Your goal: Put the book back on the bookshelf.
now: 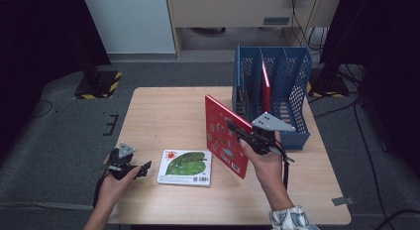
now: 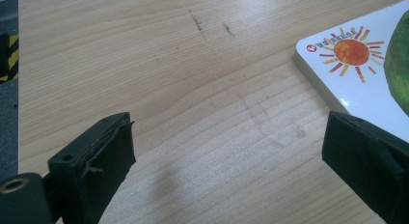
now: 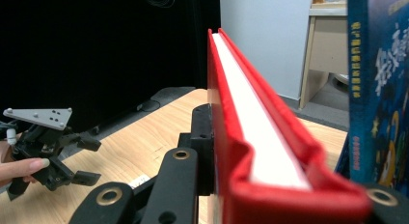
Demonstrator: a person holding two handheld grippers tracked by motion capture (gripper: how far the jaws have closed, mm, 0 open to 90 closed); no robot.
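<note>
Red book (image 1: 227, 136) is up on edge, off the table, clamped in the right gripper (image 1: 247, 136) near its lower right corner. Jaws pinch both covers, seen clearly in the right gripper view (image 3: 270, 151). Held upright prob bc the blue file rack (image 1: 297, 126) just right/far of it takes books standing; one red book (image 1: 266, 86) already sits in a middle slot.

Room: rack's near-left wall is close to the held book, so little slack on that side. Slots left and right of the stored book look free, can't see their floors. Table (image 1: 158, 116) left and far of the book is bare wood.

Green-leaf book (image 1: 185, 167) lies flat near the front edge, well apart. Left gripper (image 1: 141, 169) rests just left of it, jaws spread, grasping nothing; book corner shows at (image 2: 347, 60).
</note>
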